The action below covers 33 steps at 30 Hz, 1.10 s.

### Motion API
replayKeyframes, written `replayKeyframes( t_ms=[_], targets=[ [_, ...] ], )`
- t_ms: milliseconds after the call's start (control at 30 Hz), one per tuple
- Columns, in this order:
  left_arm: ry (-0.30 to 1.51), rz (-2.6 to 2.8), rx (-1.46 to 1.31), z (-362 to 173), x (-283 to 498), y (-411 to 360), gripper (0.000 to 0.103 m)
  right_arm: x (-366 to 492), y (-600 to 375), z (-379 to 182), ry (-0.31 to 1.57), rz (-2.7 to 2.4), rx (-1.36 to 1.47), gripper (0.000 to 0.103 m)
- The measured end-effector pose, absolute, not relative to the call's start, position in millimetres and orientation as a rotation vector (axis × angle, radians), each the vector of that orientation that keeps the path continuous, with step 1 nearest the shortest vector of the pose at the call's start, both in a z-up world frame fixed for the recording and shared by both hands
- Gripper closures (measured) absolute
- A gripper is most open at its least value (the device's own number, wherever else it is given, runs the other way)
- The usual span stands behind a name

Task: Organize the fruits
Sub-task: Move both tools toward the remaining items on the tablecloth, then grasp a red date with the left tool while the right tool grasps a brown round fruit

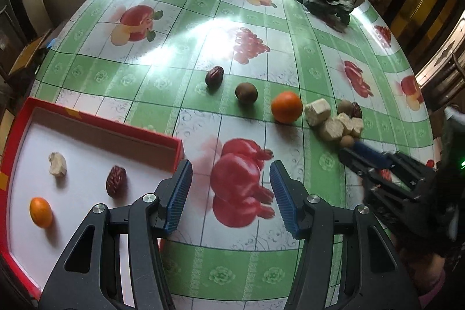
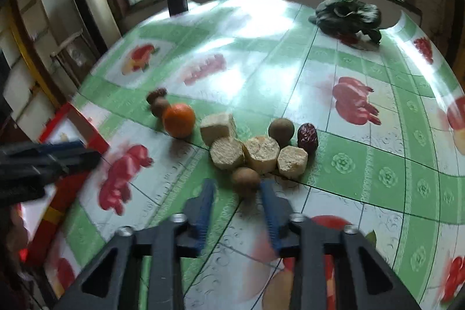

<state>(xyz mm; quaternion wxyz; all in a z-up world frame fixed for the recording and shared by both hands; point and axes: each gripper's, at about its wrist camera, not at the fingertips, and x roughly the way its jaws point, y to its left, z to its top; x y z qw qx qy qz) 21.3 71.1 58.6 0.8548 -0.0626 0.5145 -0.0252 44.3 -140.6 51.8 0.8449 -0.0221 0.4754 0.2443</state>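
Two cameras give me different halves of the table: my left wrist view looks down into the red tray (image 1: pixel 96 132), where a small orange (image 1: pixel 41 212), a red date (image 1: pixel 116 181) and a pale chunk (image 1: pixel 57 164) already lie well apart on its white floor, while my right wrist view shows only a corner of that tray (image 2: pixel 87 124) and cannot see inside it. The right view instead gives me the close cluster on the green fruit-print tablecloth (image 2: pixel 363 164): a large orange (image 2: pixel 178 120), four pale cut chunks (image 2: pixel 261 153) packed touching one another, a brown round fruit (image 2: pixel 281 129) behind them with a dark red date (image 2: pixel 307 135) just beside it. My left gripper (image 1: pixel 231 191) hangs with its jaws wide apart and nothing between them, over the cloth just beside the tray's near corner. My right gripper (image 2: pixel 236 195) is also spread, its blue pads on either side of a small brown fruit (image 2: pixel 246 179); the right-hand pad looks to be touching it, the left-hand one is clear of it, so it is not clamped. From the left view I also see a loose date (image 1: pixel 214 75) and a kiwi-like fruit (image 1: pixel 246 91) in a line with the large orange.
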Motion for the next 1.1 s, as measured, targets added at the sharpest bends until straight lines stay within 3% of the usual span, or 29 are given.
replayKeyframes(
  t_ms=[300, 767, 833, 933, 1100],
  targets=[
    [1.116, -0.051, -0.022, 55.3, 71.3, 73.0, 0.047, 42.7, -159.2, 55.5, 0.979, 0.485, -0.024, 0.085],
    [1.187, -0.072, -0.103, 25.0, 149.8, 92.3, 0.048, 46.5, -162.7, 48.0, 1.017, 0.526, 0.015, 0.085],
    [1.18, -0.08, -0.076, 21.9, 149.9, 87.5, 0.055, 46.8, -162.9, 48.0, 1.018, 0.529, 0.018, 0.085],
    [1.164, -0.073, -0.052, 22.6, 148.1, 86.5, 0.083, 46.3, -162.2, 48.3, 1.019, 0.53, 0.014, 0.085],
    [1.16, -0.062, -0.096, 25.6, 140.8, 97.2, 0.086, 42.9, -158.7, 51.6, 1.015, 0.538, 0.007, 0.085]
  ],
)
